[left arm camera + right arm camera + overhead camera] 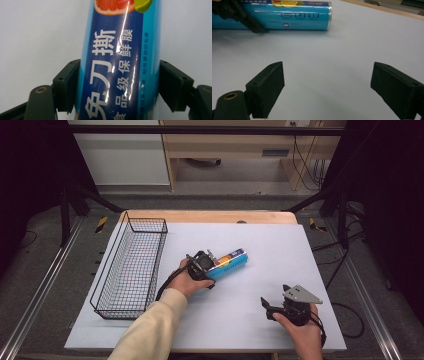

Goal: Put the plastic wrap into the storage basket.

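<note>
A blue cylindrical roll of cling film (231, 261) lies on the white table top, its far end pointing up and right. My left gripper (215, 266) grips it at the near end; in the left gripper view both black pads (68, 85) press on the sides of the roll (117, 62). My right gripper (268, 308) rests at the front right, jaws wide apart over bare table (327, 85), nothing between them. The right gripper view has the roll (294, 17) lying farther off, with a black finger (252, 23) of the left gripper against it.
A black wire basket (107, 262) stands along the left side of the white table top (280, 250). A wooden strip (210, 216) runs along the far edge. A person's sleeve (150, 330) comes in from the bottom.
</note>
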### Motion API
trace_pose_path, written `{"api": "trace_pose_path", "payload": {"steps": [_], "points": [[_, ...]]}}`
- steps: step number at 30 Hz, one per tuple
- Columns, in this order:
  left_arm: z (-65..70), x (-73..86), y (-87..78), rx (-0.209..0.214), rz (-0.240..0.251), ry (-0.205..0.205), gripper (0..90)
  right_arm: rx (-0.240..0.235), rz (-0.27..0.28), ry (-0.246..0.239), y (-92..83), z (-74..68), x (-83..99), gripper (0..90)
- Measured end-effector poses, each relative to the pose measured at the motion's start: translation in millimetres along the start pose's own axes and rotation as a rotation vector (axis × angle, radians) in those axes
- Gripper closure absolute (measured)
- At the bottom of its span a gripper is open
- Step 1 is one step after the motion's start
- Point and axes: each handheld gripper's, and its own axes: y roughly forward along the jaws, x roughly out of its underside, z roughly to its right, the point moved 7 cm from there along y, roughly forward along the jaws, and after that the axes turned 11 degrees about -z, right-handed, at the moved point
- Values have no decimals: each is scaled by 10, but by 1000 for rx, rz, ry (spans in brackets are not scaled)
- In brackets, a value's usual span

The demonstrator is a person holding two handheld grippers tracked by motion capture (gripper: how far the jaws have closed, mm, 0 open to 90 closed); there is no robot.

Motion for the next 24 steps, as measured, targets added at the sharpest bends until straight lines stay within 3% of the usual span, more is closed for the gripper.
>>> {"api": "trace_pose_path", "payload": {"steps": [3,11,14,18,24], "points": [[-13,-1,22,-24,-26,12,283,-1,1,1,1,-3,-2,123],[-7,1,10,-26,-27,10,297,-1,0,-2,-1,3,3,127],[13,11,-12,-2,-32,1,306,1,3,1,-2,10,2,129],[34,25,-48,-16,-36,10,315,0,4,0,-4,10,1,132],[11,57,-141,-29,-14,3,319,-2,6,-1,-8,6,-3,135]]}}
